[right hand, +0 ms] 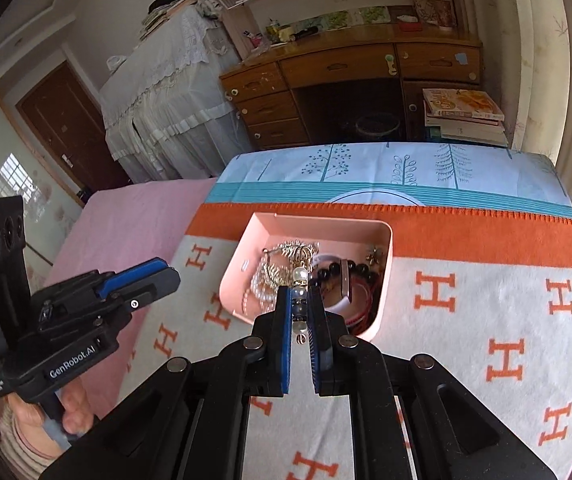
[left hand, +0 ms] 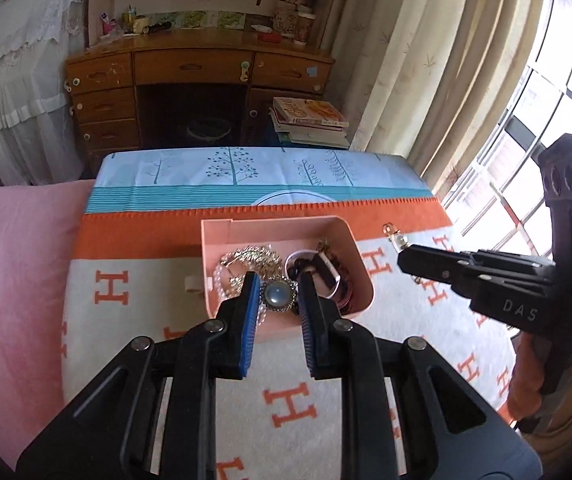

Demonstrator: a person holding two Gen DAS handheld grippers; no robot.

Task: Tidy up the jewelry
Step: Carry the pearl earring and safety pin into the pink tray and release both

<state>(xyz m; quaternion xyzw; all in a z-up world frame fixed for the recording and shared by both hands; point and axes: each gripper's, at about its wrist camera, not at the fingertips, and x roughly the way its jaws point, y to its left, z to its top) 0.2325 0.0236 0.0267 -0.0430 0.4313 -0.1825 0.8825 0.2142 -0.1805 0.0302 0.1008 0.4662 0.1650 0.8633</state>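
Holding jewelry, both grippers hover above the tray (left hand: 360, 258) (rim clear).

White letters "DAS" stood on the black body of the right gripper (left hand: 402, 258), seen from the left wrist camera. On the black body of the left gripper (right hand: 170, 274), seen from the right wrist camera, a small plate read "GenRobot.AI"; a smaller white label near its handle was too fine to read. Large orange letters "H" were repeated across the white and orange woven blanket (right hand: 466, 320). The cover text of the top book on the stack of books (right hand: 462, 114) could not be made out.
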